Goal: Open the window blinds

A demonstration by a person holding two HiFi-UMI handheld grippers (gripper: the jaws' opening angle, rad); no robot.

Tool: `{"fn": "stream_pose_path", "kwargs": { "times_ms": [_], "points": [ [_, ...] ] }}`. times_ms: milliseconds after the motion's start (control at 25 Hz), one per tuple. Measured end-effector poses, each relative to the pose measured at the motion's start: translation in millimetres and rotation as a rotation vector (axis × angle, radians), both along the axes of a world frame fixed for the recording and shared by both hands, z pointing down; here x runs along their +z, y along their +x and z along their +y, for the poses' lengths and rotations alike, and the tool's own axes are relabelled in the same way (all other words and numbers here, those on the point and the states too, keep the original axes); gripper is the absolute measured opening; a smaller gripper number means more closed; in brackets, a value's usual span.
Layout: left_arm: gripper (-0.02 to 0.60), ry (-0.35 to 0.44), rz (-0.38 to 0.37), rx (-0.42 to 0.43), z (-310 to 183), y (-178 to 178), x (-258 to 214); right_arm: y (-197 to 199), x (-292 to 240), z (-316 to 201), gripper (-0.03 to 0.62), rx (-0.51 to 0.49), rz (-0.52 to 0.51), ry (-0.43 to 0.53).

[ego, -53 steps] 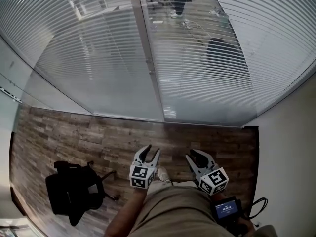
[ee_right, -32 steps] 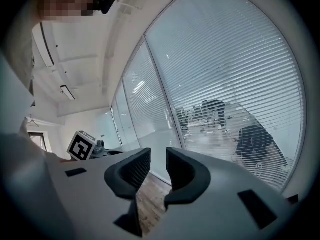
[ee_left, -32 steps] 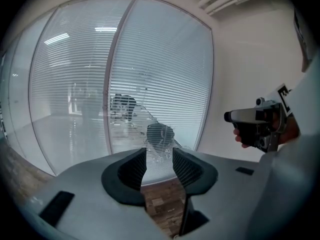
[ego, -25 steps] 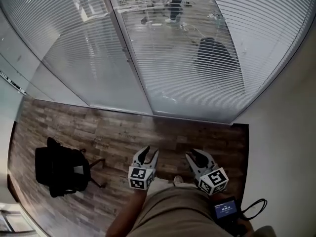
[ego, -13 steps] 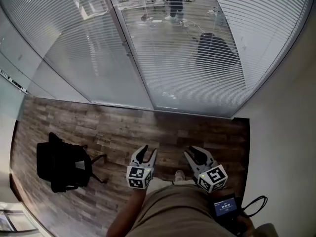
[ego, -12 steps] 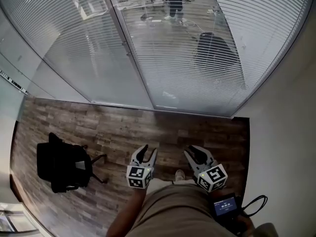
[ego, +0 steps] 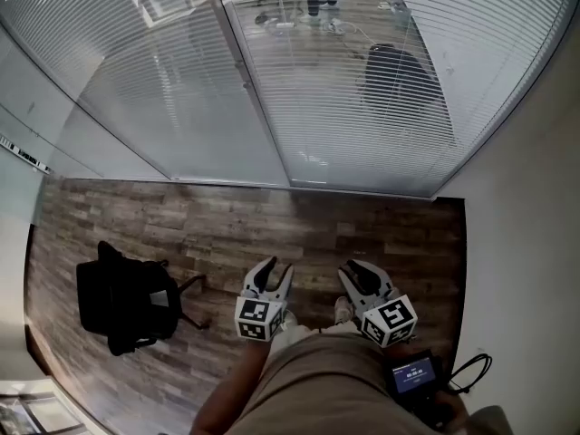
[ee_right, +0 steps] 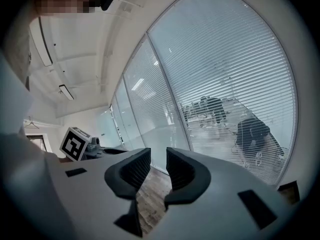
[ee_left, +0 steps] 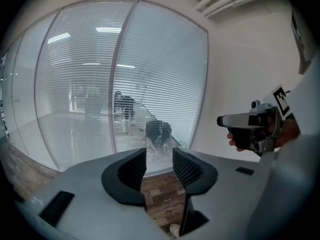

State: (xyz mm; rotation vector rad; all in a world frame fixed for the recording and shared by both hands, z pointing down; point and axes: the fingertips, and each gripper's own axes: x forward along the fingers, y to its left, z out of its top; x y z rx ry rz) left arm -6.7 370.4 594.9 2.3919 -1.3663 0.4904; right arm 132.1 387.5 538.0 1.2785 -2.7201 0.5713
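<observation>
Blinds [ego: 362, 80] are hanging full length over the glass wall ahead of me, reaching down to the floor line. Their white slats are letting a dim view through on the right pane. A pale upright frame post [ego: 258, 89] is splitting the glass into two panes. Through the slats a dark chair [ego: 399, 72] is showing on the far side.

Readable writing is scarce. Each claw is carrying a cube with black-and-white square markers [ego: 256, 320], patterns only, no words. By my right hip a small device [ego: 414, 376] is showing a lit screen whose characters I am finding too small to read, with a black cable [ego: 471, 374] looping beside it.

A strip of wood-plank floor [ego: 227, 229] is lying between me and the blinds. A black office chair [ego: 127, 306] is standing on it well off to my left, and a white wall [ego: 526, 243] is closing in on the right.

I am holding my left claw [ego: 275, 270] and right claw [ego: 358, 272] side by side in front of my waist, both pointing towards the blinds and well apart from them. Each one is standing partly open with a clear gap, gripping nothing, only floor showing between the pads.
</observation>
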Motion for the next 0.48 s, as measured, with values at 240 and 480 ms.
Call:
{"fn": "stream_pose_path", "kwargs": {
  "times_ms": [240, 480],
  "points": [
    [0.160, -0.035, 0.005, 0.009, 11.2, -37.8, 12.4, -29.2, 9.3, 13.4, 0.104, 0.023, 0.001, -0.021],
    [0.160, -0.024, 0.020, 0.019, 14.2, -62.7, 6.8, -51.1, 4.8, 19.4, 0.104, 0.044, 0.013, -0.027]
  ]
}}
